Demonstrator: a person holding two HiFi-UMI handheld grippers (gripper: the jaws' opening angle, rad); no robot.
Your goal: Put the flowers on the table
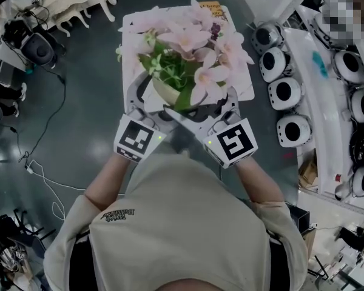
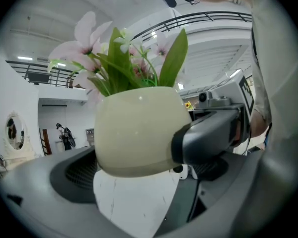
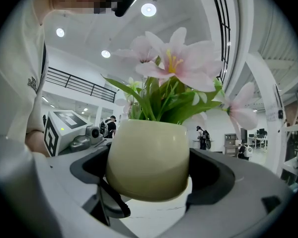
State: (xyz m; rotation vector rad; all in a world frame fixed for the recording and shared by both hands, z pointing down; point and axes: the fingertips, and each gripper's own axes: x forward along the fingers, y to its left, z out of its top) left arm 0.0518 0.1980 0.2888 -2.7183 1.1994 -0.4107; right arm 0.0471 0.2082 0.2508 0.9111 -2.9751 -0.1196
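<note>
**Item:** cream flowerpot [image 1: 165,91] w/ pink lilies [image 1: 197,44], over the white marble-look table [image 1: 241,90], approx. centre, at 12 o'clock from the person.

**Grip:** left gripper [image 1: 147,107] takes the pot from 7 o'clock, right gripper [image 1: 221,109] from 5 o'clock. Each gripper view shows its jaws closed on the pot wall, w/ the pot seated between the pads. Pot upright.

**Contact:** cannot tell whether the base touches the tabletop. White top shows directly under it.

**Assessment:** placing step, prob. near done.

**Recommend:**
- Lower both sides level, no tilt, until the base bears fully on the top.
- Confirm weight is off the jaws before opening.
- Open both together, then withdraw toward 6 o'clock, low, clear of the leaves.

**Risk:** smooth round wall may slip. Blooms likely make it top-heavy.
</note>
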